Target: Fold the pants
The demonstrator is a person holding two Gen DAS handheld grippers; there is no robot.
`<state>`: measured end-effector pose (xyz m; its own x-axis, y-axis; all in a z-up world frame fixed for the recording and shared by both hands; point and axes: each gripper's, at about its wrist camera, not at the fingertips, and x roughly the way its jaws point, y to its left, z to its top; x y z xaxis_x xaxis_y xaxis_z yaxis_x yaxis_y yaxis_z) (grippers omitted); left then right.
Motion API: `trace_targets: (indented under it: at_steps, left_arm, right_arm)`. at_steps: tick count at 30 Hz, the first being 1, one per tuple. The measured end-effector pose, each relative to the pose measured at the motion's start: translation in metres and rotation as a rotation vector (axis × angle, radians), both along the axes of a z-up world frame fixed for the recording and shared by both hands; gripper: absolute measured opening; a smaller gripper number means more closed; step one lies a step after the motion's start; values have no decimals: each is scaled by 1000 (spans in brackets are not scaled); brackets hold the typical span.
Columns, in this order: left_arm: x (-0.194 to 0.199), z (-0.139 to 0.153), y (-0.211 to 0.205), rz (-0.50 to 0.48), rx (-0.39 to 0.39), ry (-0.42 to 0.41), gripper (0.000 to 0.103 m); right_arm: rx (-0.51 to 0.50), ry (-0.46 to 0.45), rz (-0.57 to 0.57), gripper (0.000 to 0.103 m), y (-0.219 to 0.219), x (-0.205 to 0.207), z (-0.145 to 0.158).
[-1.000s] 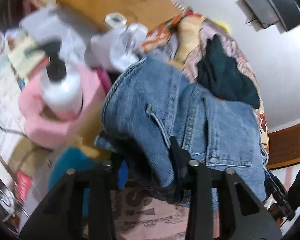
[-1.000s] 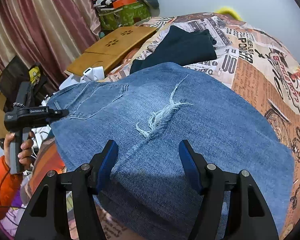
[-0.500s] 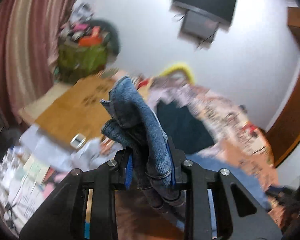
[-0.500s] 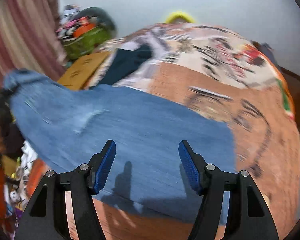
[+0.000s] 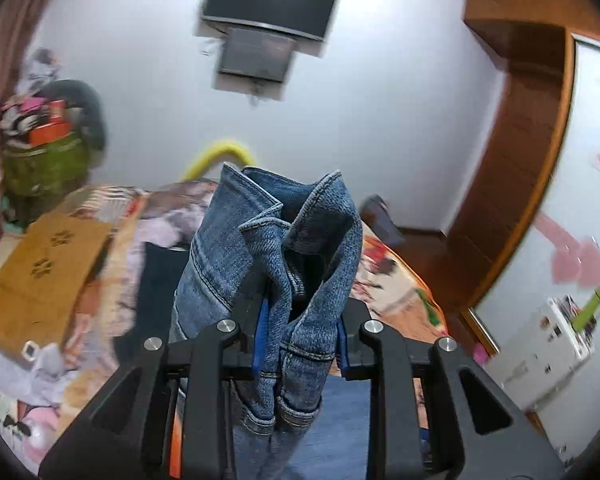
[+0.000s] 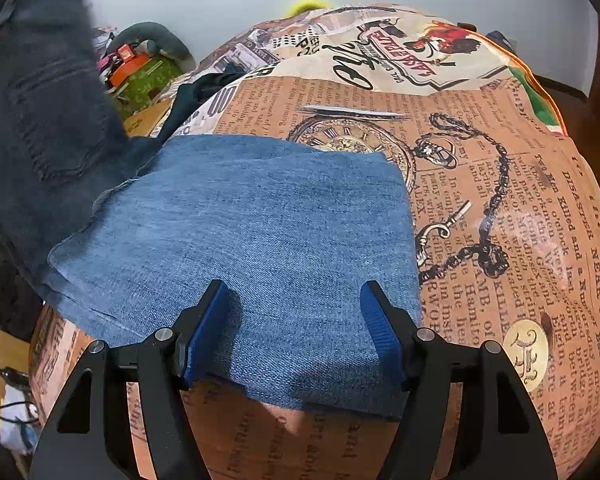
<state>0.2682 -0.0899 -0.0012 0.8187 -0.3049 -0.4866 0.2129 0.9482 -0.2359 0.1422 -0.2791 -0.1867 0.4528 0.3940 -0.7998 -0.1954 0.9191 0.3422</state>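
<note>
The left gripper has its jaws clamped on a bunched end of the jeans, lifted above the bed; the right gripper jaws stand apart over the denim lying flat on the bed. The fold-over step is judged in hand. Next, the raised end would need to be laid squarely onto the flat part.

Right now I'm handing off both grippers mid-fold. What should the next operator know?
Left gripper: shut on the bunched waistband end of the jeans, held up in the air.
Right gripper: open, fingers over the flat leg section, gripping nothing.
That section lies flat on the printed bedspread; the raised part hangs at the left of the right wrist view.
Done: one end lifted.
Left: probably lay it over the flat part, then smooth.
</note>
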Motion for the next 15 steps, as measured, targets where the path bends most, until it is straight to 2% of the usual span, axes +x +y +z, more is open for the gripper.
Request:
trace_targets:
  at_steps: [7, 10, 15]
  left_arm:
    - [12, -27, -97, -166, 52, 76, 25]
    - [15, -52, -129, -233, 76, 169, 25]
    - [17, -95, -164, -329, 187, 314, 28]
  right_arm:
    - [26, -2, 11, 65, -2, 2, -3]
    - [32, 2, 14, 65, -4, 0, -2]
    - [41, 1, 11, 65, -7, -4, 2]
